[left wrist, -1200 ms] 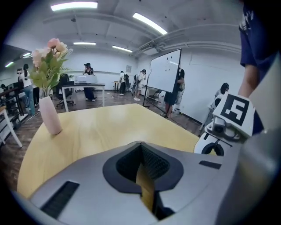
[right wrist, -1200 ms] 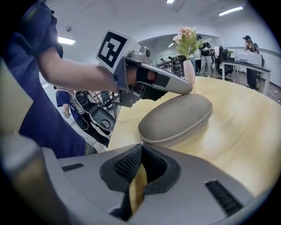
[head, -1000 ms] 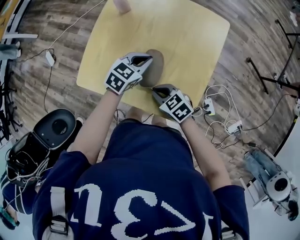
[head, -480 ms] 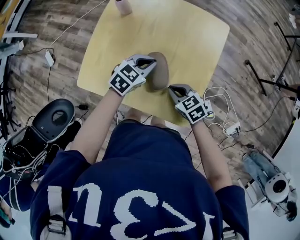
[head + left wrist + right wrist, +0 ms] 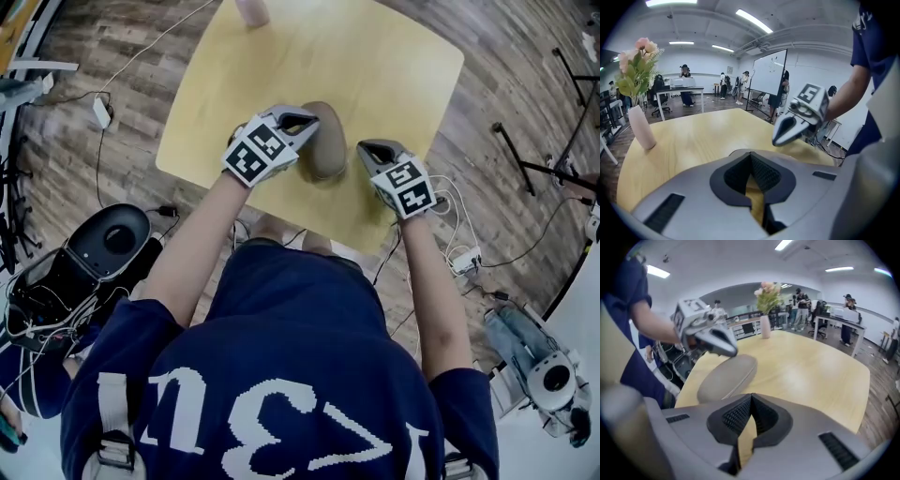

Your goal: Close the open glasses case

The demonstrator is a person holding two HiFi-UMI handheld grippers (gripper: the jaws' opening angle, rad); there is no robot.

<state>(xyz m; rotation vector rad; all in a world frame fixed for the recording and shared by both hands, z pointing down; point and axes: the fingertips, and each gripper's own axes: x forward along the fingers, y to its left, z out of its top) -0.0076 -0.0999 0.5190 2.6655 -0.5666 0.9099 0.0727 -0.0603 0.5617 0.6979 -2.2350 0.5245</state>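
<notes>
A grey-brown oval glasses case [image 5: 325,141] lies with its lid down on the yellow table [image 5: 394,66], near the front edge; a seam runs along its side [image 5: 726,377]. My left gripper [image 5: 302,120] is shut and empty, its tip at the case's left side [image 5: 732,351]; whether it touches I cannot tell. My right gripper [image 5: 366,148] is shut on nothing and hovers just right of the case, apart from it. In the left gripper view the right gripper [image 5: 780,137] shows ahead, and the case is hidden behind my own jaws.
A pink vase with flowers [image 5: 251,9] stands at the table's far edge. Cables and a power strip [image 5: 450,253] lie on the floor to the right, black gear [image 5: 103,248] to the left. People, desks and a whiteboard [image 5: 768,72] fill the room behind.
My right gripper has swung from the case's near end out to its right side, staying shut. The left gripper has kept its place by the case.
</notes>
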